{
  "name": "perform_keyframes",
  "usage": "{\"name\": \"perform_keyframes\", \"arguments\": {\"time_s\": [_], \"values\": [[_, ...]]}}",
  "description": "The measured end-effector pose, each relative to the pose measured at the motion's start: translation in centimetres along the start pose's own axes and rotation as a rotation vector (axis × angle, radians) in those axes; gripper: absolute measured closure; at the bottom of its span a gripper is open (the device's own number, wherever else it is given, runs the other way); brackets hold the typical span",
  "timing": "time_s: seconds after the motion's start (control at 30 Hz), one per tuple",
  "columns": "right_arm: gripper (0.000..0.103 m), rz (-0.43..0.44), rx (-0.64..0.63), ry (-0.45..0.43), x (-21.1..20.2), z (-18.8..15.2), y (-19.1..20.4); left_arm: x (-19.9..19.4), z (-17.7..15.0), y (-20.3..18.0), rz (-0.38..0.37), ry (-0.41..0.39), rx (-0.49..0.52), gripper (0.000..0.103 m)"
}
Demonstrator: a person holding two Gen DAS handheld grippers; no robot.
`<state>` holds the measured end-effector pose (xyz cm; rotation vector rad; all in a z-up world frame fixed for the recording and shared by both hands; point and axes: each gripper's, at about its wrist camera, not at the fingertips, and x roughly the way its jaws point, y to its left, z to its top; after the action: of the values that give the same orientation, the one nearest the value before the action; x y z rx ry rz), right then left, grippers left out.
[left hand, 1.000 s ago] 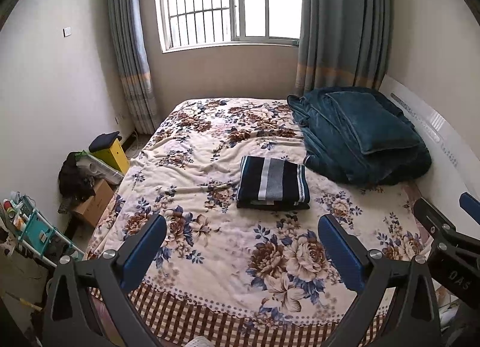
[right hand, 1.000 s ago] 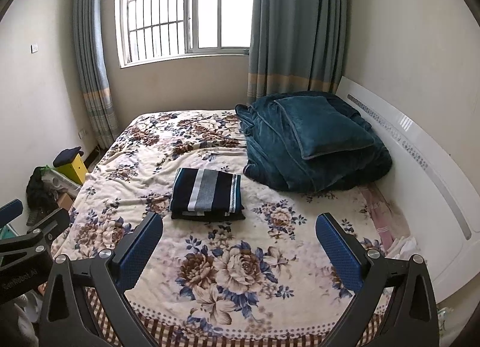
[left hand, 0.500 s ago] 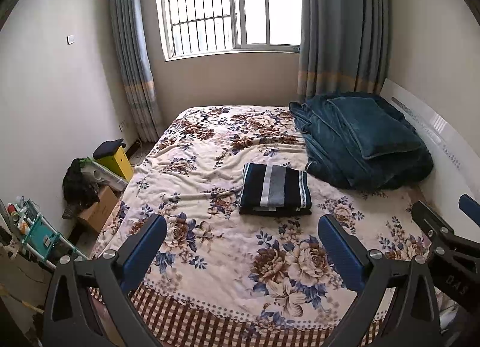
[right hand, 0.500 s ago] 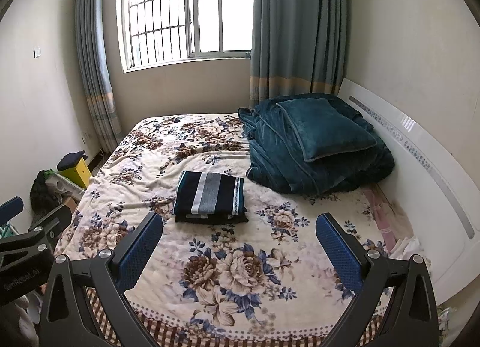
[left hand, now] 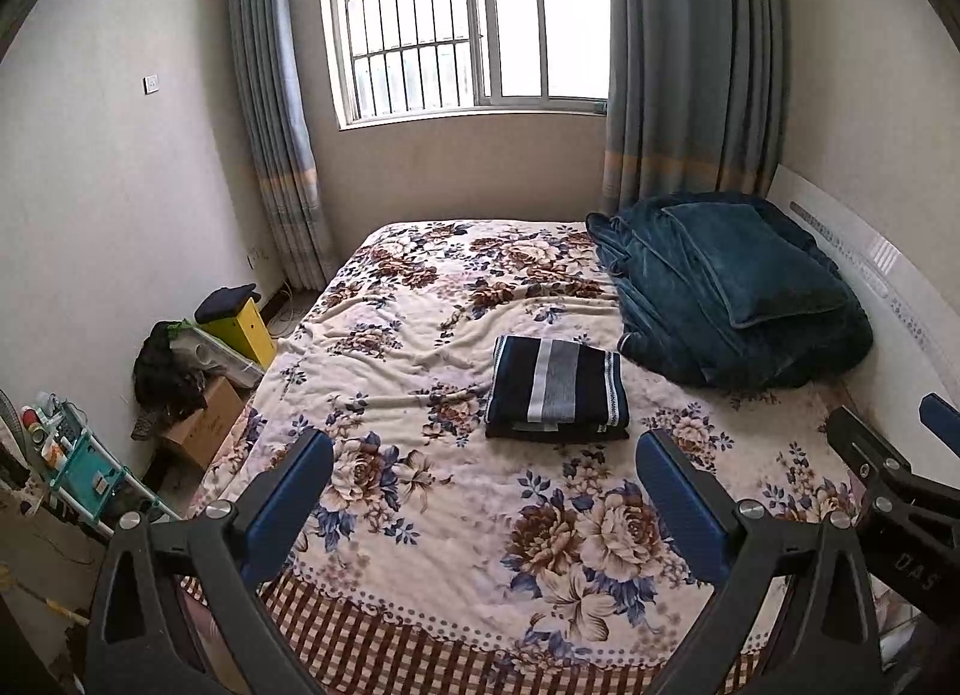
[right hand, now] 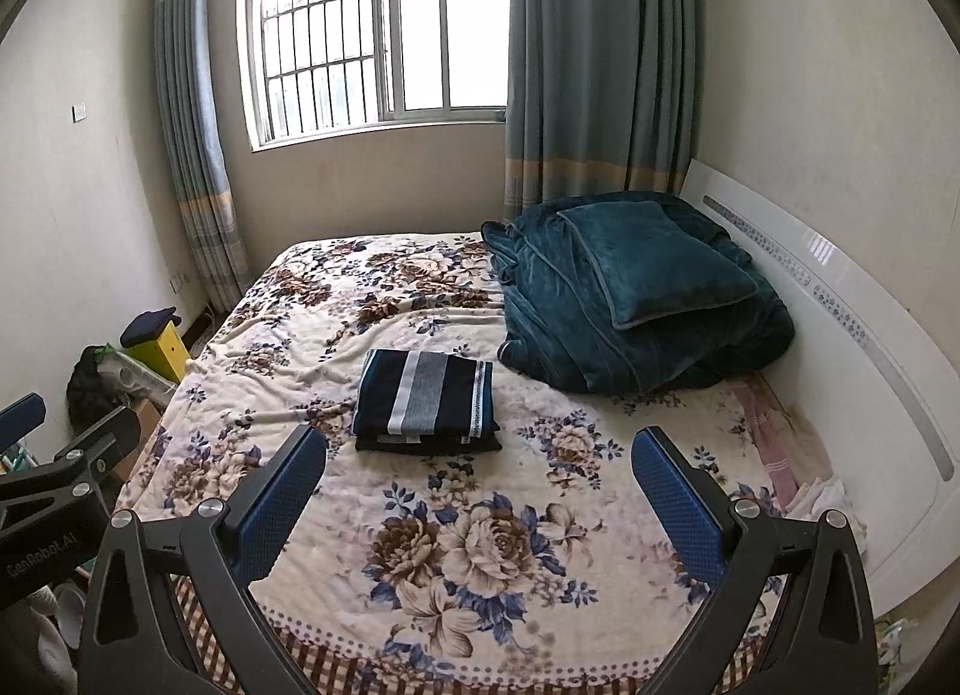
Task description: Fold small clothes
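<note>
A folded dark garment with grey and white stripes lies flat in the middle of the floral bedspread. It also shows in the right wrist view. My left gripper is open and empty, held back above the bed's near edge, well short of the garment. My right gripper is open and empty, likewise back from the garment. The right gripper shows at the right edge of the left wrist view, and the left gripper at the left edge of the right wrist view.
A heaped teal blanket with a pillow lies at the bed's far right by the white headboard. Boxes, a yellow stool and a teal rack stand on the floor left. A window and curtains are behind.
Both grippers have pulled back and up from the bed, so the garment and bed look farther away. The garment has not moved. Both grippers stay open.
</note>
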<state>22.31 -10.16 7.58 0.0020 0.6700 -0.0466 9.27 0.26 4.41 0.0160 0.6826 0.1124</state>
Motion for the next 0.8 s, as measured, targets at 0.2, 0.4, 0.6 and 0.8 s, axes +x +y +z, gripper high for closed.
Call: {"name": "perform_keyframes", "arguments": {"time_s": [0.2, 0.4, 0.6, 0.8], "values": [[0.000, 0.002, -0.001, 0.003, 0.03, -0.01, 0.00, 0.03, 0.11, -0.05, 0.005, 0.001, 0.001, 0.000], [0.000, 0.004, 0.001, 0.002, 0.01, -0.09, 0.10, -0.06, 0.05, -0.16, 0.006, 0.002, -0.003, 0.000], [0.000, 0.005, 0.004, 0.001, -0.05, -0.21, 0.17, -0.12, -0.05, -0.14, 0.009, -0.001, -0.004, 0.000], [0.000, 0.001, 0.006, -0.003, 0.02, -0.16, 0.28, -0.26, -0.14, -0.02, 0.010, 0.003, -0.007, 0.000]]}}
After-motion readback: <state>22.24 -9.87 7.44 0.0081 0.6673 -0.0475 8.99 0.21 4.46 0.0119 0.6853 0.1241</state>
